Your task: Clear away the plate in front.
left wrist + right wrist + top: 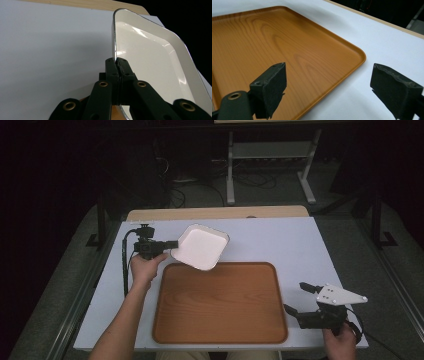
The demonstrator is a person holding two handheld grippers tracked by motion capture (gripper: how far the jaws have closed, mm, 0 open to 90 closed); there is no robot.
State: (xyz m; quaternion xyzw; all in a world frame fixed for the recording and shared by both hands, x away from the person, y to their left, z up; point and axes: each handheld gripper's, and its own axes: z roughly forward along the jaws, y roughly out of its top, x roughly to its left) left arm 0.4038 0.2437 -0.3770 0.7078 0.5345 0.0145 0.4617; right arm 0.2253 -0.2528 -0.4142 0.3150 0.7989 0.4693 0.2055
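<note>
a white dish (pixel 201 247) is held up off the table (pixel 280 240) by the left gripper (pixel 172 249), and it is tilted. in the left gripper view the two jaws are seen pressed tight on the thin rim of the dish (pixel 150 65), with the rim caught between them. in the high view the near corner of the dish is seen over the far left edge of a brown tray (pixel 220 302); whether they touch cannot be told. the tray is laid flat in the middle of the white table, and nothing is seen on it. a raised lip is seen all round the tray (pixel 274 50), and its corners are round. the right gripper (pixel 295 300) is held near the right side of the tray, just past its lip, above the bare table. its jaws are spread wide and nothing is held between them, as is seen in the right gripper view (pixel 328 87). lots of bare table is left behind the tray and to its right. a strip of wood (pixel 215 213) is seen along the far edge of the table. past the table, a dark floor with cables (pixel 250 180) and white legs of a stand (pixel 230 170) is seen.
</note>
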